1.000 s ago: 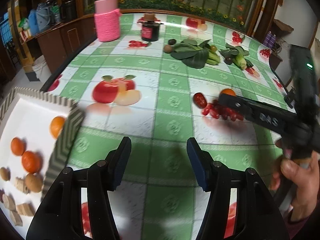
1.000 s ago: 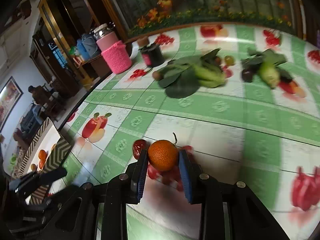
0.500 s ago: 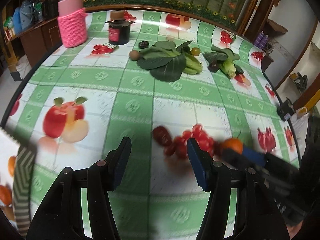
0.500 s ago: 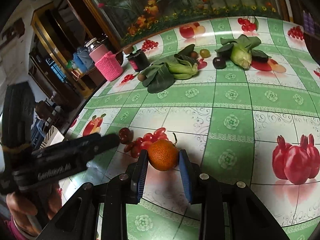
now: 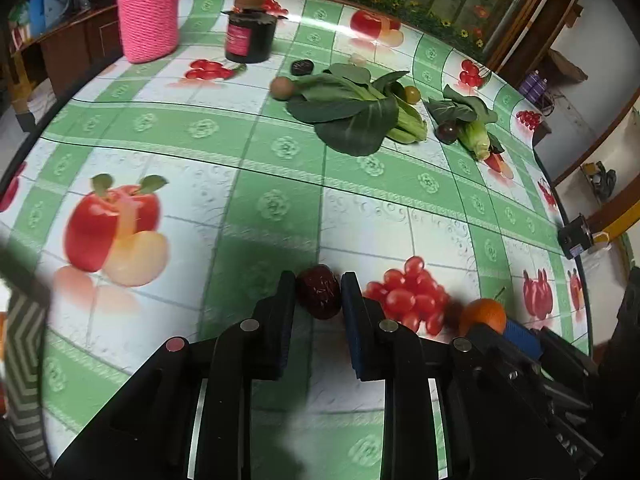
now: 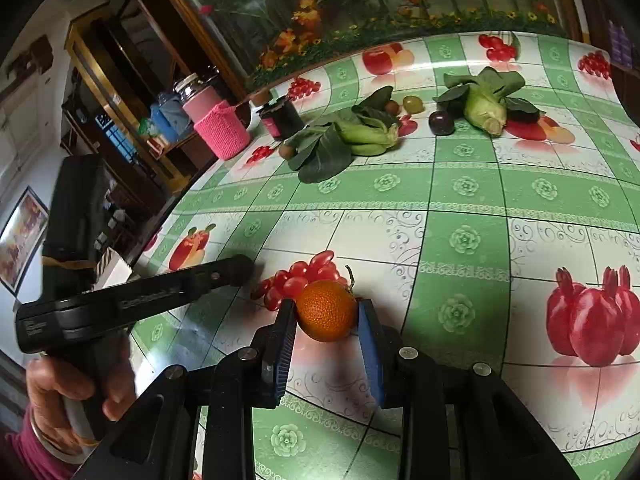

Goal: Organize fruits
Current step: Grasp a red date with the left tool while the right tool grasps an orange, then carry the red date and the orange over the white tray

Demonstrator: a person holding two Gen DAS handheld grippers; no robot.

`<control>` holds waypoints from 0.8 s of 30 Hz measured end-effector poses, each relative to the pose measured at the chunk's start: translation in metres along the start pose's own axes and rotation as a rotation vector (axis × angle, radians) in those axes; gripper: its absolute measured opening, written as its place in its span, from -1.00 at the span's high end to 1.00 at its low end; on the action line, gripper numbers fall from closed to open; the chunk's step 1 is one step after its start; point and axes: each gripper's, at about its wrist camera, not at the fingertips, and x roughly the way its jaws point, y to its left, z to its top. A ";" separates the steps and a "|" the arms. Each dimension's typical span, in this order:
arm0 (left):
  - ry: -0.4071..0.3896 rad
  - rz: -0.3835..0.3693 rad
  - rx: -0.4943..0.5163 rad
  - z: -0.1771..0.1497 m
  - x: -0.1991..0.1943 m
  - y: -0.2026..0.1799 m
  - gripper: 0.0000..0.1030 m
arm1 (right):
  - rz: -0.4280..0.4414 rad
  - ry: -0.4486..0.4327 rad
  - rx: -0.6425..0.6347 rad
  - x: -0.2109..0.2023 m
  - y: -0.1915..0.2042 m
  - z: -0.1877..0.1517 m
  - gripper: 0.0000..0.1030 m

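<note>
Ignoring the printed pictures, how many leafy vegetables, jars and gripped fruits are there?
Leafy vegetables: 2 (large bunch, small bunch)
Jars: 2 (pink-sleeved jar, dark jar)
Gripped fruits: 2 (orange in right gripper, red date in left gripper)
Total: 6

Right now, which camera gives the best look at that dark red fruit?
The left wrist view: the dark red fruit sits close up between the left gripper fingers. In the right wrist view, the left gripper's finger blocks that spot, so it cannot be seen.
</note>
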 end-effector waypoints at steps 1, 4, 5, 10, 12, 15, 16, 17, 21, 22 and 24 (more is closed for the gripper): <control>-0.007 0.001 -0.002 -0.002 -0.006 0.004 0.57 | 0.001 0.003 -0.009 0.001 0.002 0.000 0.41; -0.036 0.020 -0.004 -0.009 -0.024 0.013 0.57 | 0.006 0.013 -0.024 0.003 0.008 -0.002 0.41; -0.049 0.032 0.000 -0.013 -0.031 0.016 0.57 | 0.009 0.017 -0.025 0.003 0.010 -0.002 0.41; -0.110 0.098 0.016 -0.038 -0.061 0.028 0.57 | 0.012 0.015 -0.094 -0.003 0.044 -0.007 0.41; -0.135 0.136 0.034 -0.049 -0.071 0.032 0.57 | 0.018 0.010 -0.118 -0.007 0.059 -0.013 0.41; -0.154 0.176 0.050 -0.064 -0.082 0.038 0.57 | 0.025 0.009 -0.149 -0.009 0.080 -0.024 0.41; -0.161 0.189 0.055 -0.068 -0.086 0.040 0.57 | 0.030 0.011 -0.158 -0.009 0.087 -0.028 0.41; -0.169 0.202 0.058 -0.074 -0.091 0.043 0.57 | 0.037 0.014 -0.169 -0.009 0.095 -0.032 0.41; -0.207 0.254 0.069 -0.091 -0.110 0.056 0.56 | 0.060 0.024 -0.206 -0.009 0.124 -0.048 0.41; -0.216 0.267 0.069 -0.096 -0.116 0.061 0.56 | 0.066 0.026 -0.210 -0.009 0.128 -0.049 0.41; -0.234 0.289 0.066 -0.102 -0.126 0.069 0.56 | 0.081 0.028 -0.220 -0.008 0.140 -0.054 0.41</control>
